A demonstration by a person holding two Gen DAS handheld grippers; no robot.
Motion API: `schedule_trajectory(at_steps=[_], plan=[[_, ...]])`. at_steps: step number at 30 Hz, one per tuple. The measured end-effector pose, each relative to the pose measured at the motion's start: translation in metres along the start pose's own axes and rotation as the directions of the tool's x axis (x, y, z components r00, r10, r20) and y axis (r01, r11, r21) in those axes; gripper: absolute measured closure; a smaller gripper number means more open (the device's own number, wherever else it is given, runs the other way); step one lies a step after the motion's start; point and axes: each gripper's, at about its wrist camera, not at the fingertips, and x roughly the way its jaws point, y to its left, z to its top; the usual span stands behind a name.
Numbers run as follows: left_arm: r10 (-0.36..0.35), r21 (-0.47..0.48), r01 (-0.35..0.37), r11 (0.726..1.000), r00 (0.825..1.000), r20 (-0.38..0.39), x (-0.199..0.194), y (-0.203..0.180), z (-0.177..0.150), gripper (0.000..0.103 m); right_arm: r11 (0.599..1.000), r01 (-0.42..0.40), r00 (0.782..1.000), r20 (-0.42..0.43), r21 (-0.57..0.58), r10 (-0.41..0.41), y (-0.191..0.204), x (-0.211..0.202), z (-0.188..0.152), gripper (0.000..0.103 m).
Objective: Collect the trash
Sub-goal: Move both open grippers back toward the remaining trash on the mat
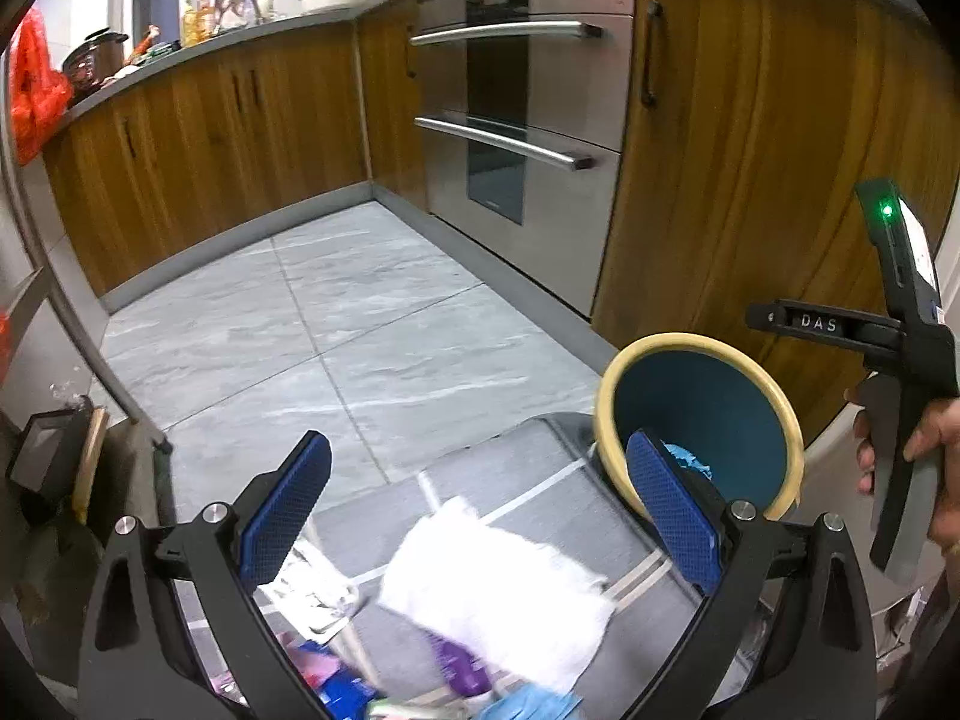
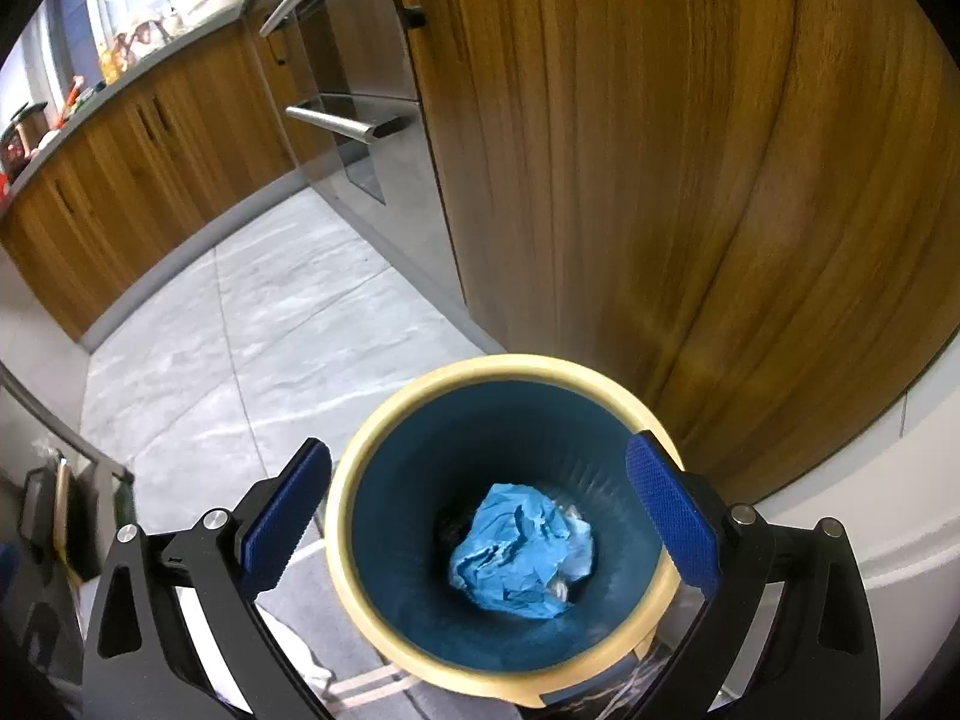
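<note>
- The left gripper [image 1: 477,516] is seen with its fingers [image 1: 288,510] spread wide and nothing between them; trash is scattered below on a grey mat [image 1: 528,462] on the floor.
- A white crumpled paper [image 1: 498,594] lies at lower centre of the left wrist view, just under the gap between the fingers, its long axis running from upper left to lower right of the frame.
- Smaller scraps are seen at the bottom edge: a silvery wrapper [image 1: 312,594], a purple piece [image 1: 459,669] and a blue piece [image 1: 528,708]; the details are blurred.
- The right gripper [image 2: 477,516] is held above the bin [image 2: 384,630], fingers likewise wide and empty; a blue crumpled wad [image 2: 519,549] rests at the bin's bottom.
- In the left view the bin [image 1: 612,414] stands at right of the paper, touching the mat's edge.
- The left gripper is judged the nearer to the white paper; a descent with a closing across its short axis would probably be called for.
</note>
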Motion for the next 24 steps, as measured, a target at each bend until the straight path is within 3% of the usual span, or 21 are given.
schedule_trajectory(at_steps=[8,16,21,24], plan=[[0.075,-0.053,-0.075,0.996,0.997,0.001,-0.032,0.056,-0.019,0.006,0.999,-0.033,0.999,0.010,-0.006,0.033,0.006,-0.005,-0.002,0.005],[0.181,-0.167,-0.180,0.969,0.983,-0.008,-0.055,0.128,-0.043,0.006,0.997,-0.051,0.997,0.055,-0.066,0.055,0.032,-0.018,-0.006,0.005],[0.215,-0.230,-0.217,0.949,0.976,-0.032,-0.057,0.159,-0.064,0.006,0.985,-0.114,0.991,0.050,-0.130,0.121,0.064,-0.027,-0.018,0.005],[0.209,-0.219,-0.218,0.951,0.976,-0.064,-0.047,0.167,-0.079,0.006,0.968,-0.176,0.984,0.007,-0.180,0.180,0.090,-0.030,-0.033,0.005]])
